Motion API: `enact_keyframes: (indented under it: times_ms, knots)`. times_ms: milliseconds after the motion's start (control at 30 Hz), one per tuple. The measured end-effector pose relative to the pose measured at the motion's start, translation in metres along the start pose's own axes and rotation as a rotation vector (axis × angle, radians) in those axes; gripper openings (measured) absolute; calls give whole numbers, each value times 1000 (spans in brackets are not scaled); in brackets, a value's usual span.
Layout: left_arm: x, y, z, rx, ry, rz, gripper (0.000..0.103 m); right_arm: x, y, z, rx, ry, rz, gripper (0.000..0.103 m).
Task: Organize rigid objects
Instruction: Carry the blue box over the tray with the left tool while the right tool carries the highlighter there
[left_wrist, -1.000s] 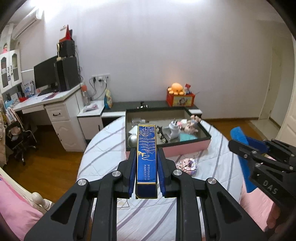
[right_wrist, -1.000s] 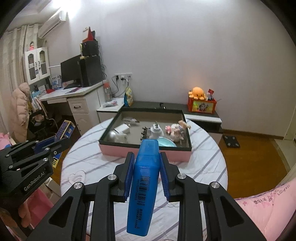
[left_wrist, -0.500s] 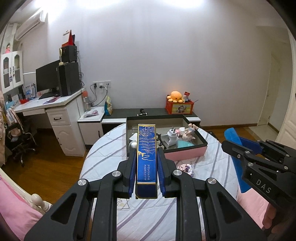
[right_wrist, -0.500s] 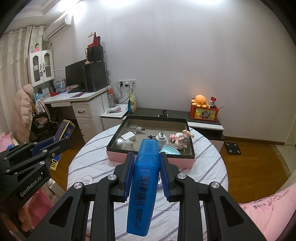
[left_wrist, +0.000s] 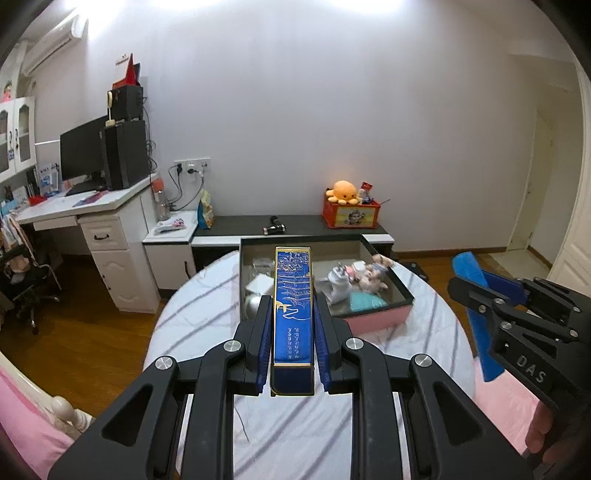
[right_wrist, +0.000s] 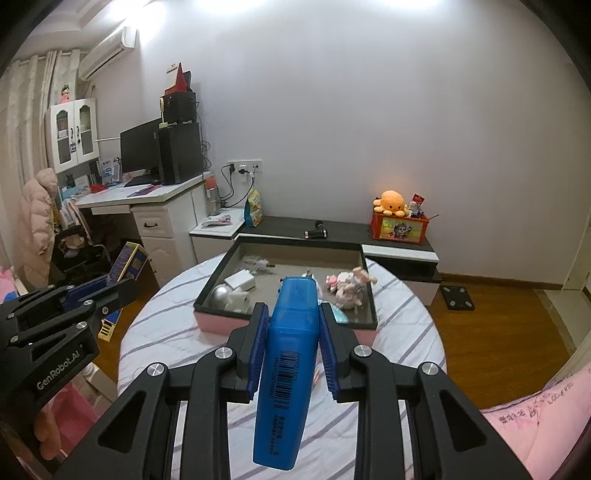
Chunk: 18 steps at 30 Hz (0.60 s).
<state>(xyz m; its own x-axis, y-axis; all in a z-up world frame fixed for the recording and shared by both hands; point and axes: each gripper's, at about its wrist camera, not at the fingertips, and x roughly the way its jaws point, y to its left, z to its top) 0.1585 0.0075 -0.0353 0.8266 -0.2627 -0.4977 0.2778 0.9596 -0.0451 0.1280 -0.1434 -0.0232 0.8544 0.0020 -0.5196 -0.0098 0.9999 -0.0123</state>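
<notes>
My left gripper (left_wrist: 293, 306) is shut on a long dark-blue box with gold print (left_wrist: 293, 280), held lengthwise and pointing toward the tray. My right gripper (right_wrist: 291, 308) is shut on a blue plastic case with a barcode (right_wrist: 291, 354). Both hover over the near part of a round table with a striped cloth (left_wrist: 207, 314). Ahead on the table stands a pink-walled, dark-rimmed tray (right_wrist: 221, 325) holding several small toys, a silver ball and a white block. In the left wrist view the right gripper (left_wrist: 476, 295) is at the right. In the right wrist view the left gripper (right_wrist: 122, 288) is at the left.
A low dark cabinet (right_wrist: 332, 229) behind the table carries a red box with an orange plush (right_wrist: 393, 201). A white desk (left_wrist: 92, 206) with a monitor stands at the left, with wooden floor around. Pink bedding (right_wrist: 535, 424) lies at the near right.
The tray sits slightly lower and farther off in both views. My left gripper has drifted a little with its box. Both grips are unchanged.
</notes>
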Motion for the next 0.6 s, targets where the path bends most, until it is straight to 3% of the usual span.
enact_keyframes:
  times_ms: [300, 433, 600]
  knots:
    - [67, 3, 51, 15, 27, -14, 20, 56, -15, 51, -23, 1, -20, 28]
    - [112, 2, 68, 17, 85, -19, 20, 97, -25, 66, -21, 43, -26, 28]
    - [173, 1, 75, 36, 179, 32, 20, 153, -40, 70, -3, 121, -31, 28]
